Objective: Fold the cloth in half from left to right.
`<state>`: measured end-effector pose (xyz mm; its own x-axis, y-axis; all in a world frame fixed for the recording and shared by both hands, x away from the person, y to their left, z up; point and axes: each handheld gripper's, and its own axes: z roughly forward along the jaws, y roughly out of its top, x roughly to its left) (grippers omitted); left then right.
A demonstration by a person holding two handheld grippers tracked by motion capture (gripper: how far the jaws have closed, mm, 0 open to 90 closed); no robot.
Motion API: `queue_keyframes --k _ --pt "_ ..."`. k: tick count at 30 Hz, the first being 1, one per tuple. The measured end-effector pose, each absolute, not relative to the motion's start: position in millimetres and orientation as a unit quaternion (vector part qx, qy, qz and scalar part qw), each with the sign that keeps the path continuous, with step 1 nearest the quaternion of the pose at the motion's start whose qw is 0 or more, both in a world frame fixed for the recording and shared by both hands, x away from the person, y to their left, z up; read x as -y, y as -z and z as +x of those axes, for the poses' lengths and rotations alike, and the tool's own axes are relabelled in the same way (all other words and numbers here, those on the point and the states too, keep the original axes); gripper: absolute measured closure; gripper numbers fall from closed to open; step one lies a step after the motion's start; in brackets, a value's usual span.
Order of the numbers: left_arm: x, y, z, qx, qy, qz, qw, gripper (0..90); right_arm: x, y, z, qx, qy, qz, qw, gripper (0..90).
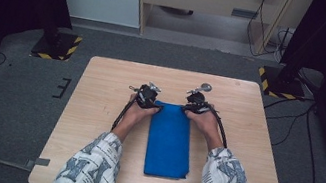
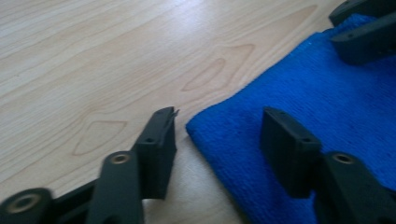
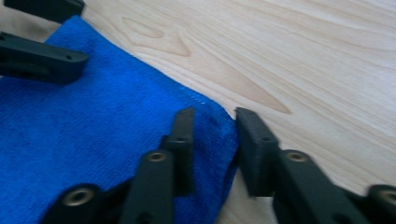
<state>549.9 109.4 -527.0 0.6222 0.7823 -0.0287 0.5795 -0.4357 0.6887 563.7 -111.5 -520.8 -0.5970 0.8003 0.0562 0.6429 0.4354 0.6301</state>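
Cloth [image 1: 170, 141] of blue colour, folded into a long strip, is laid on the wooden table [image 1: 96, 110], and its far end is met by both grippers. The far left corner of the cloth is placed between the half-open jaws of the left gripper [image 2: 217, 140]: one finger [image 2: 159, 149] is seen on bare wood just beside the cloth, the other upon it. The far right corner is taken between the narrow jaws of the right gripper [image 3: 212, 149]; whether it is already pressed cannot be told. The cloth's near end is cut off in both gripper views. One cloth and two grippers are counted.
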Motion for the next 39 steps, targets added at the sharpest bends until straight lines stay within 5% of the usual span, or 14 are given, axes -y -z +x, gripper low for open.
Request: queue_keyframes --k 3,13,39 --pt "-107.3 525.6 548.0 -0.406 -0.141 0.836 0.340 59.9 109.7 520.7 562.9 -0.836 -0.316 0.435 0.112 82.3" --pt "-105.2 525.3 544.7 -0.401 -0.123 0.838 0.350 83.7 108.7 521.3 558.6 -0.835 -0.320 0.429 0.123 87.0" --pt "-102.1 492.9 534.6 -0.385 -0.143 0.829 0.379 86.2 121.3 489.9 543.5 -0.827 -0.352 0.412 0.148 87.2"
